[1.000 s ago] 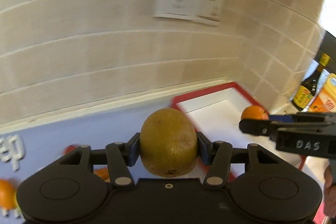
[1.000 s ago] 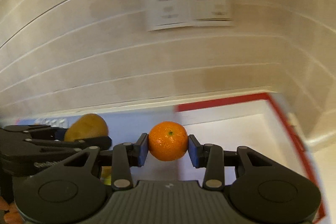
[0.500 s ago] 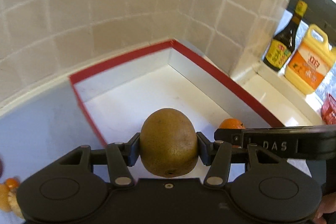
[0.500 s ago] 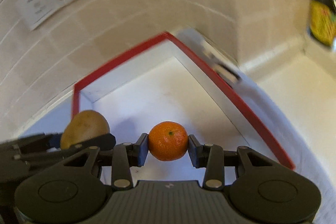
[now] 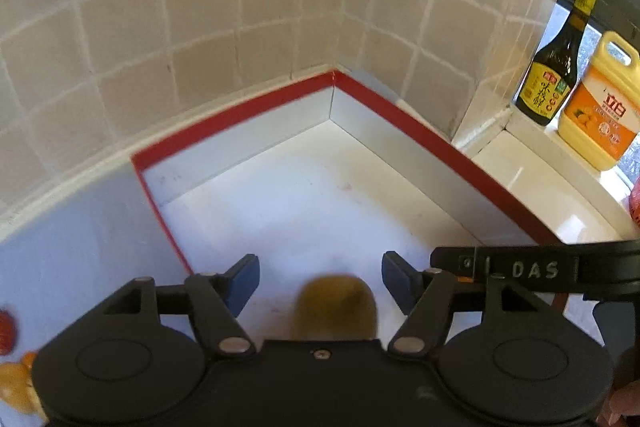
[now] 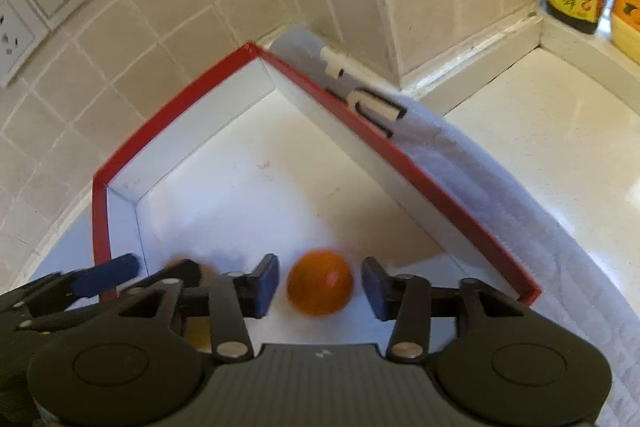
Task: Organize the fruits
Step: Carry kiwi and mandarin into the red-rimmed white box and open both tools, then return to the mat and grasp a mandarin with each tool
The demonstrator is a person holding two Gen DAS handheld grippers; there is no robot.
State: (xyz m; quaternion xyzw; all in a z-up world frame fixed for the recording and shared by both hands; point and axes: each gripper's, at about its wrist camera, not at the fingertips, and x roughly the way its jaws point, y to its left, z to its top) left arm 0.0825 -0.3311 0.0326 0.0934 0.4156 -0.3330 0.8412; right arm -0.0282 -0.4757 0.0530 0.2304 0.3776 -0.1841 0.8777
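The red-rimmed box (image 6: 372, 139) fills both views, its far corner at 12 o'clock. The left gripper (image 5: 320, 281) is spread wide, the kiwi (image 5: 334, 309) loose just below at 6 o'clock. The right gripper (image 6: 320, 283) gapes likewise around the blurred orange (image 6: 320, 283), touching neither pad.

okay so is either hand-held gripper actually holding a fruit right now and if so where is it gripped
Neither. The left hand-held gripper is open, with the kiwi loose below it. The right hand-held gripper is open too, clear of the orange.
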